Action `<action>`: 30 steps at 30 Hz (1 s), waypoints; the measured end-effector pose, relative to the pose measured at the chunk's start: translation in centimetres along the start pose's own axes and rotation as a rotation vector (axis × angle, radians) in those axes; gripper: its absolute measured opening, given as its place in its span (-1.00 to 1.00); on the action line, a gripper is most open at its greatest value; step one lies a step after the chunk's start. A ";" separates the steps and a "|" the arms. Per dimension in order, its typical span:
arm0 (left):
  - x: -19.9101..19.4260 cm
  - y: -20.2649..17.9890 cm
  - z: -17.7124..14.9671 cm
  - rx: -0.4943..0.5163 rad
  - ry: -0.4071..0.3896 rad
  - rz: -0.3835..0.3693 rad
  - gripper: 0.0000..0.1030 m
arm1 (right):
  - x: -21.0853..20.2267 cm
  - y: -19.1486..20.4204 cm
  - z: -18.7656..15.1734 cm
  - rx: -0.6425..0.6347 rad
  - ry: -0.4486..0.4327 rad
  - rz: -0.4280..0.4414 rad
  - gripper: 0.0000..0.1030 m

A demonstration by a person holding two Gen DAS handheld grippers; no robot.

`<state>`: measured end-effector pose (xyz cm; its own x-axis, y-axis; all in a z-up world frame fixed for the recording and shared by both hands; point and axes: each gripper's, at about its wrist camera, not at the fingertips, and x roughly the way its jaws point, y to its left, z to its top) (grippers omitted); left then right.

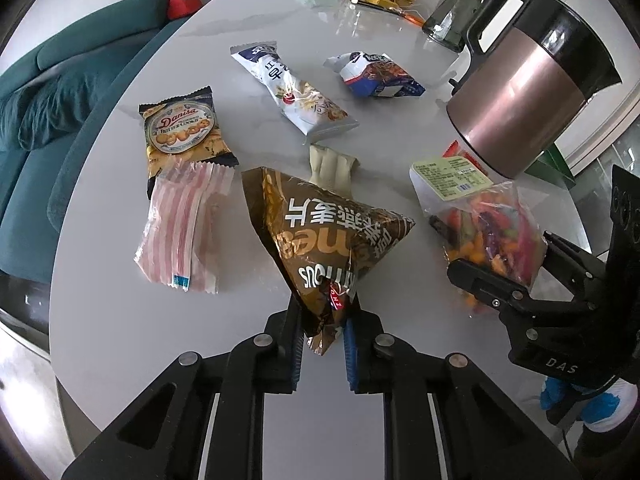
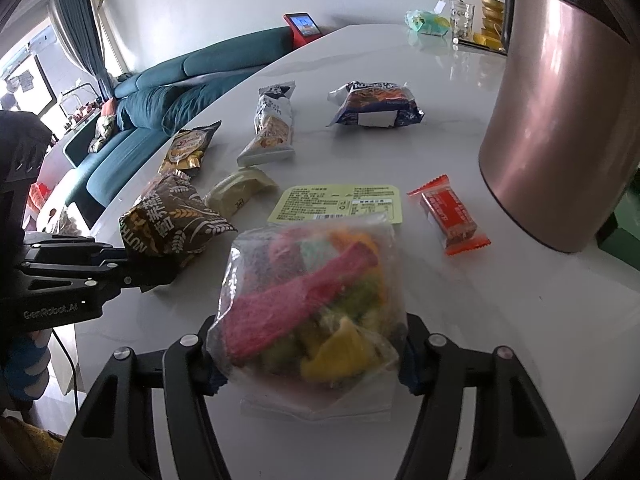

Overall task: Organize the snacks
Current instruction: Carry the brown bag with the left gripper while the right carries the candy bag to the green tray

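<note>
Both grippers grip snack bags on the pale round tabletop [image 1: 120, 340].

The left gripper [image 1: 323, 340] has its jaws clamped on the bottom corner of the crinkly brown foil snack bag [image 1: 324, 232]; the right gripper [image 2: 308, 364] has its jaws closed against the sides of the clear plastic bag of coloured dried fruit [image 2: 316, 300]. Beyond lie a pink-striped wrapper [image 1: 180, 228], a Danisa butter cookie packet [image 1: 184, 132], a long white packet [image 1: 292, 92], a blue packet [image 1: 376, 76], a small red-orange wrapper [image 2: 450, 216] and a tall copper-coloured kettle [image 1: 528, 100].
</note>
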<state>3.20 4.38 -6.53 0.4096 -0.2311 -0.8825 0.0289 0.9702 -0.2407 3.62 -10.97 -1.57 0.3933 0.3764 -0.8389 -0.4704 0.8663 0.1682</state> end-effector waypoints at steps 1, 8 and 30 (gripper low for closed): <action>0.0 -0.1 -0.1 0.000 0.001 -0.004 -0.74 | -0.1 0.0 -0.1 0.001 -0.001 -0.001 -0.21; -0.5 -1.0 -0.7 0.057 0.011 -0.007 -0.74 | -1.6 -0.1 -0.3 0.003 -0.031 0.015 -0.22; -3.3 -7.6 -0.4 0.435 0.016 -0.172 -0.74 | -8.1 -1.1 -4.8 0.128 -0.049 -0.099 -0.22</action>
<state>1.30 -2.30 -1.97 0.3518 -0.3889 -0.8515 0.4760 0.8576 -0.1950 -2.80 -16.57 2.60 0.4721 0.2994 -0.8292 -0.3240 0.9337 0.1526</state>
